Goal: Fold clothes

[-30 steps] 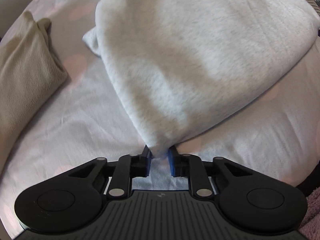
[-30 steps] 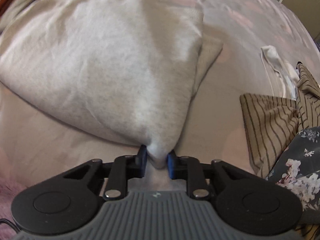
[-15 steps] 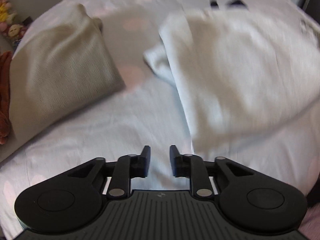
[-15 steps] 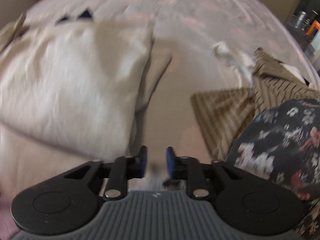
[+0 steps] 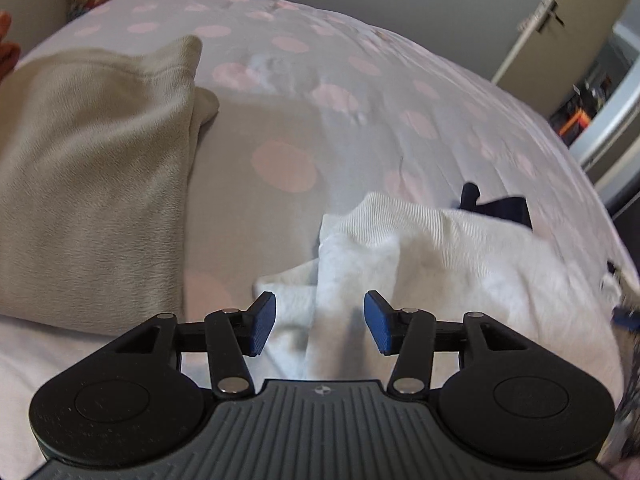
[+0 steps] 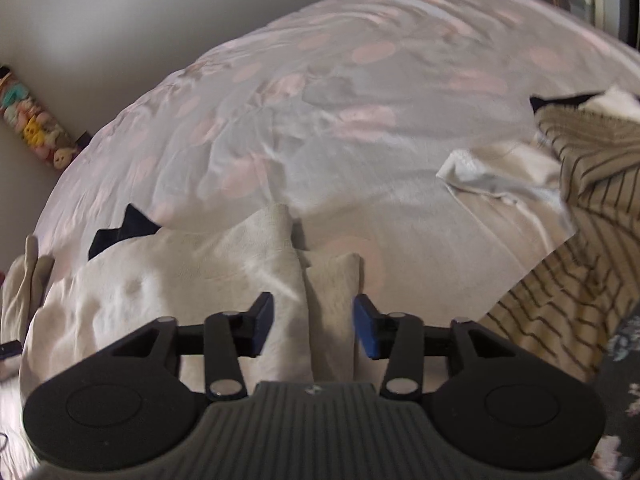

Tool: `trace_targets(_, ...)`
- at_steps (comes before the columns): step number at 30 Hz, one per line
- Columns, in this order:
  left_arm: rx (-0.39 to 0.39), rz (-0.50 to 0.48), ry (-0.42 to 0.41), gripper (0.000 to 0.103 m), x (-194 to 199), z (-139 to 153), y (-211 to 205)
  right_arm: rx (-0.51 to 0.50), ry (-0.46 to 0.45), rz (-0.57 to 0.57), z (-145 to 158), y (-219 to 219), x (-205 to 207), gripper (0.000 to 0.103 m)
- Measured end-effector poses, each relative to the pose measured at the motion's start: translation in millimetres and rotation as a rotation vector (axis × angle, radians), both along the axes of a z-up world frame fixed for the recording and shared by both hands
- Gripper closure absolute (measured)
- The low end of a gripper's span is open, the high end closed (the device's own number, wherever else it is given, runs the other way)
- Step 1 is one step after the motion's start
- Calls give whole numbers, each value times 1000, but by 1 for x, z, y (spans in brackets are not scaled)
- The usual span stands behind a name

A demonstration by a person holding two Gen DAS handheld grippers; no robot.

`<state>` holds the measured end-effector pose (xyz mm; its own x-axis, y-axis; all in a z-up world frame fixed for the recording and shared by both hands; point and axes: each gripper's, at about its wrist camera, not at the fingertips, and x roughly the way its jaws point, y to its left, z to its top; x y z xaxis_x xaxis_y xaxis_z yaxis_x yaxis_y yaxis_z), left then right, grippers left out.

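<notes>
A pale grey sweatshirt [image 5: 460, 264] lies folded on the bed; in the right wrist view the same sweatshirt [image 6: 192, 280] fills the lower left. My left gripper [image 5: 320, 326] hangs over its left edge, jaws opening, pads clear of the cloth. Over the garment's right edge, where a folded sleeve end [image 6: 332, 280] sticks out, my right gripper [image 6: 314, 326] is opening too, and its blue pads grip nothing.
A folded beige garment [image 5: 92, 184] lies to the left on the pink-dotted bedsheet [image 5: 360, 128]. A striped garment [image 6: 572, 240], a white cloth [image 6: 492, 184] and a dark floral fabric [image 6: 624, 380] lie at the right. A dark item [image 5: 496, 204] peeks from behind the sweatshirt.
Both grippers let go of the sweatshirt's corners, opened and swung round and up. The sweatshirt now lies flat below them and more of the bed shows.
</notes>
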<state>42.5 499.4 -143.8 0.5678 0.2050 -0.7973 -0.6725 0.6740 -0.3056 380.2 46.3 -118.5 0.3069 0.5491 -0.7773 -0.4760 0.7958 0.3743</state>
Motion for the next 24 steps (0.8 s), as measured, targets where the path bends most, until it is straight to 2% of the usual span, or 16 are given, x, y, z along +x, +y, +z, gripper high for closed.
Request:
trace_targets(3,12,2,18,56,9,-14,-1,-4,39,-14,-17,5,11,36)
trace_targets(6,17,1,33,56,12,-28,-5,17,88,-6,-32,7,16,36)
trace_targets(10,55,-9,85,57,20,-40,-9,0,72,24,-42,13,14,37)
trace_targets(11,66,-9,98,59,22,-40,-10,-8,64,33,-43,15,12,42)
trace_targets(12,78,-9,113,61,25,-40,-12,-14,56,43,-44,16,11,55)
trace_targets(15,114,-10,151,63,31,-41,-16,-18,47,56,-45,18,7,84)
trace_targets(17,125,1,158,64,32,-39,-18,2,55,40,-43,16,7,91)
trace_targets(19,147,22,149,71,29,-33,-22,32,72,9,-38,12,9,92)
trace_targets(24,184,108,19,72,-6,-7,-44,121,66,-7,3,4,3,93)
